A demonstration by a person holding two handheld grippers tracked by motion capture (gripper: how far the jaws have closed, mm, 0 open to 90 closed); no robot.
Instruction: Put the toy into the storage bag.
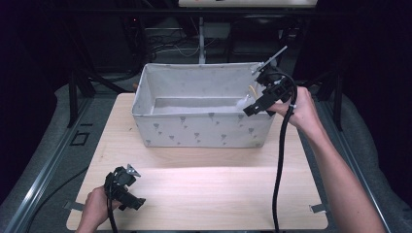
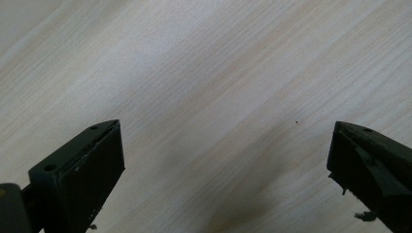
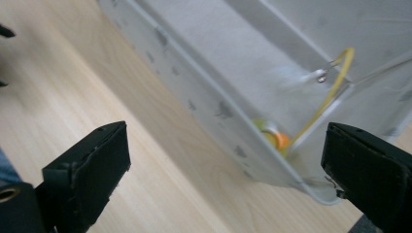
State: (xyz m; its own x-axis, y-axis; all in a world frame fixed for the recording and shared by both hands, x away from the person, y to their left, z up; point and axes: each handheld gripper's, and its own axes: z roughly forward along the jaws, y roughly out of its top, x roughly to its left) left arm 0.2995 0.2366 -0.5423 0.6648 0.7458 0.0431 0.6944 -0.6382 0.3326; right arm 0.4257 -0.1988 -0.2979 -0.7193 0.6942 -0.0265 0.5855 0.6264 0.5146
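Pale wooden surface (image 1: 204, 194) carries a grey fabric bin (image 1: 204, 128) at its far side. The right tool (image 1: 257, 104) hangs at the bin's right end, jaws wide and empty. A yellow cord with an orange and green piece (image 3: 279, 140) lies just below and ahead of it, inside the bin's corner, the cord running up the wall. The left tool (image 1: 128, 196) rests well apart, near the surface's front, wide open.

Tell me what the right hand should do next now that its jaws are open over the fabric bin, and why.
Probably draw the right gripper back from the fabric bin toward the table. Its jaws stand wide with nothing between them, and a yellow and orange item already lies inside the bin's corner, so the drop looks done. The left gripper waits open over bare wood.
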